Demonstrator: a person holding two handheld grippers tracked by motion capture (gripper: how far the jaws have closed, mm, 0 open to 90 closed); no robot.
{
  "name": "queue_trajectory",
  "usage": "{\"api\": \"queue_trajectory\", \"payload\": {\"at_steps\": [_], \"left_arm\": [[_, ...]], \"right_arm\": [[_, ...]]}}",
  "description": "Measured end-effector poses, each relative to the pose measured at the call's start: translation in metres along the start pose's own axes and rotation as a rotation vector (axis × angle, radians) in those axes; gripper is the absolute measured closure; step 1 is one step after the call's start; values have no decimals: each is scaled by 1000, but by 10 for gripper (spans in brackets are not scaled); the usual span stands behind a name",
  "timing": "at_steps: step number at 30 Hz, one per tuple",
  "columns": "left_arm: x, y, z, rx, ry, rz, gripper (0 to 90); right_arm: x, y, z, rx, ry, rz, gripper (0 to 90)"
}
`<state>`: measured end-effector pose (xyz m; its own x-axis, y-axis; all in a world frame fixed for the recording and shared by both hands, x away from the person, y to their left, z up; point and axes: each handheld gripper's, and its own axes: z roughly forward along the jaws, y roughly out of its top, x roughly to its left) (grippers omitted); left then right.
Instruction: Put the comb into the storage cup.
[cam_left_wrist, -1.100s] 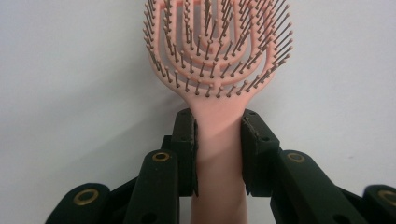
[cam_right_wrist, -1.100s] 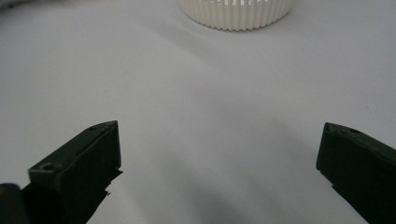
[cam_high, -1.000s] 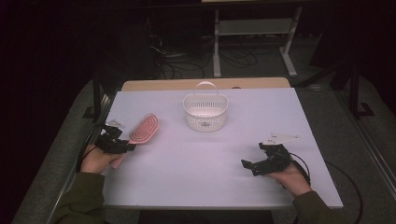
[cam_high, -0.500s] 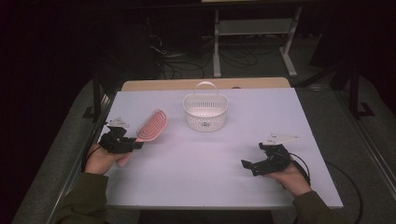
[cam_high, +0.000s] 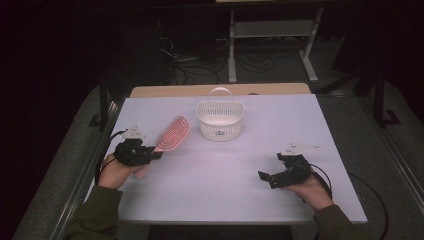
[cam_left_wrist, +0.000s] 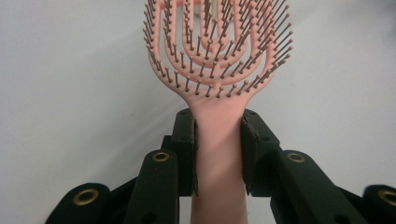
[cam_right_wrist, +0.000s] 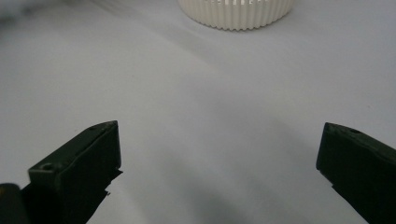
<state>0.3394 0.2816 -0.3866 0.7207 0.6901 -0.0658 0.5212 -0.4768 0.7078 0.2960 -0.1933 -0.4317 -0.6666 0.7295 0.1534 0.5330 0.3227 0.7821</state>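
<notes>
A pink vented hairbrush (cam_high: 172, 133) (cam_left_wrist: 219, 51) is held off the white table (cam_high: 220, 180) at the left, its head pointing up and right toward a white slatted basket (cam_high: 220, 121). My left gripper (cam_high: 152, 153) (cam_left_wrist: 218, 135) is shut on the hairbrush's handle, both jaws pressing its sides. At the right front, my right gripper (cam_high: 264, 176) (cam_right_wrist: 219, 158) rests low over the table, open wide with nothing between its jaws. The basket's base (cam_right_wrist: 236, 11) shows far ahead of it.
The basket has a handle arching over it and stands at the back middle of the table. A tan board (cam_high: 220, 90) runs behind the table's far edge. Dark floor with cables and a metal stand (cam_high: 270, 35) lies beyond.
My left gripper has lifted the hairbrush and carried it right, toward the basket, turning its head more upright. The right gripper has stayed in place.
</notes>
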Motion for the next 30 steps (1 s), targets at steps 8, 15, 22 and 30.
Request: {"api": "queue_trajectory", "payload": {"at_steps": [8, 15, 22, 30], "left_arm": [[-12, 4, 1, -61, -24, 40, 703], [-22, 7, 7, -85, -49, 60, 702], [-34, 11, 14, -115, -82, 77, 702], [-46, 14, 21, -149, -112, 86, 702]], "right_arm": [[-1, 0, 0, 1, -1, 5, 0], [-1, 0, 0, -1, -1, 3, 0], [-1, 0, -1, -4, -2, 8, 0], [-1, 0, 0, -2, -2, 13, 0]]}}
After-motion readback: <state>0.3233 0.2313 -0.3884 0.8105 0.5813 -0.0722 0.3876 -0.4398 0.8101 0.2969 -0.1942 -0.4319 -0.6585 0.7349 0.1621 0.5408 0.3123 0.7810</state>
